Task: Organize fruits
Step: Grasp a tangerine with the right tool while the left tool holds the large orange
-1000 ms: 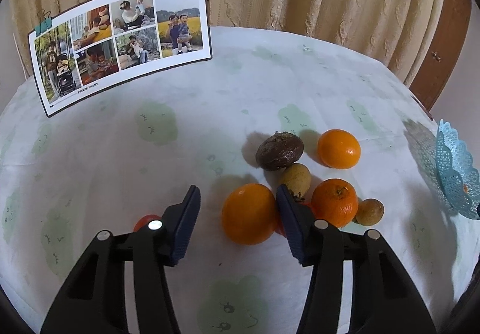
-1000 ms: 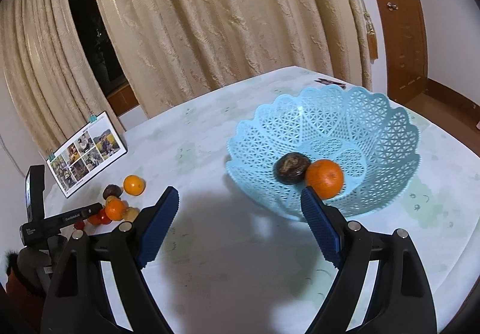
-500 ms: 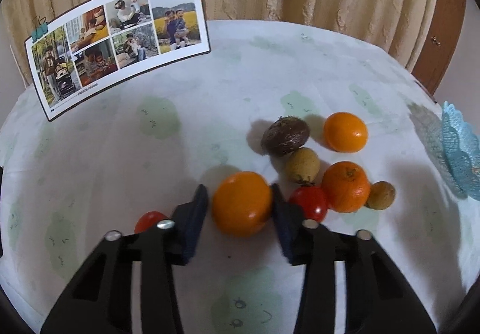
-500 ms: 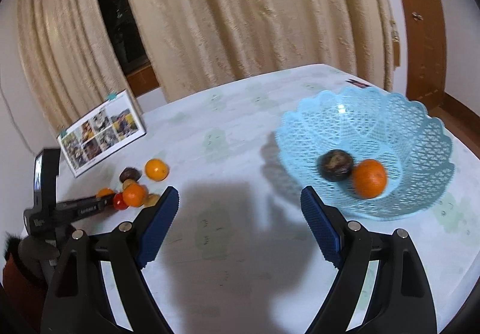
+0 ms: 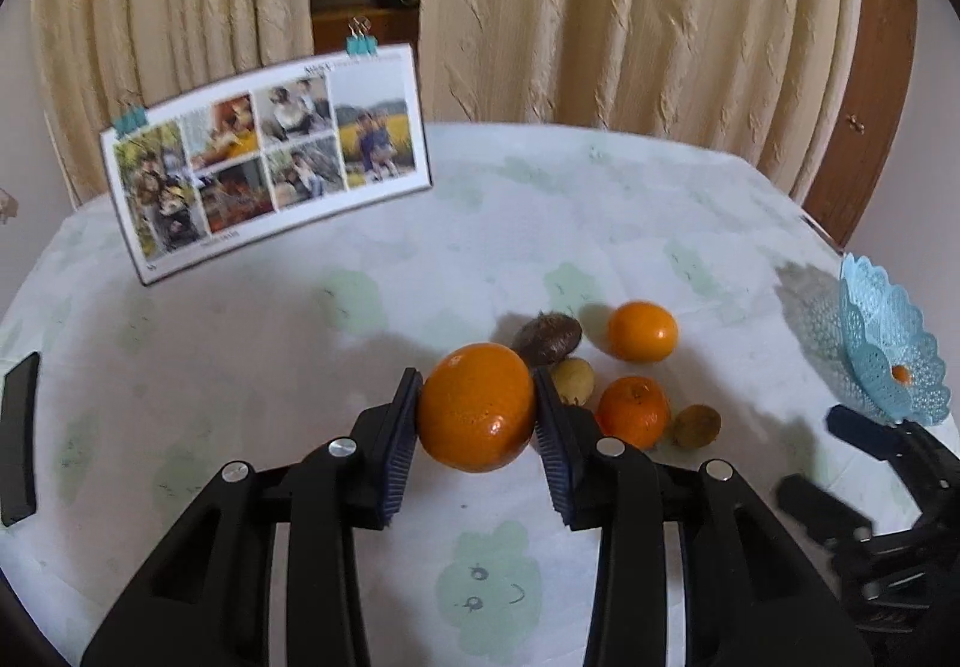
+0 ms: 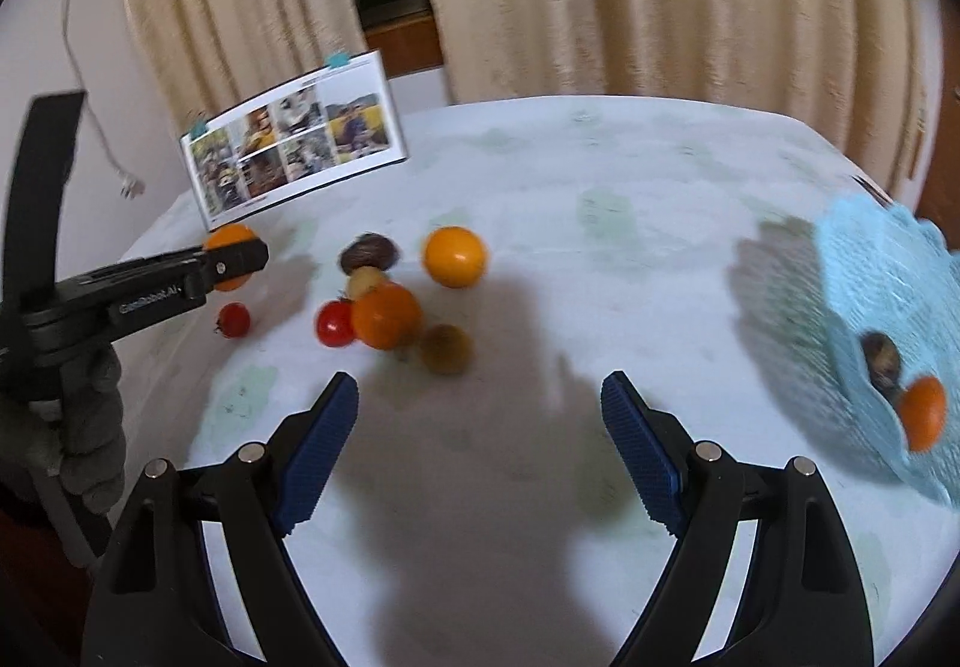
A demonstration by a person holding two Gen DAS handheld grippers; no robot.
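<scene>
The left gripper (image 5: 476,415) is clamped on a large orange (image 5: 477,406), both blue pads pressed against its sides, the fruit raised clear of the tablecloth (image 5: 420,259); just beyond its right finger lie a dark passion fruit (image 5: 549,338), a pale yellow fruit (image 5: 573,379), a smaller orange (image 5: 633,410), a brownish fruit (image 5: 695,425) and, farther off, another orange (image 5: 642,331); the blue lace basket (image 5: 888,343) sits well to its right; the right gripper (image 6: 480,451) hangs with jaws wide apart and nothing between them; ahead and to its left lie two tomatoes (image 6: 335,323); to its right the basket holds a dark fruit (image 6: 881,358) and an orange.
</scene>
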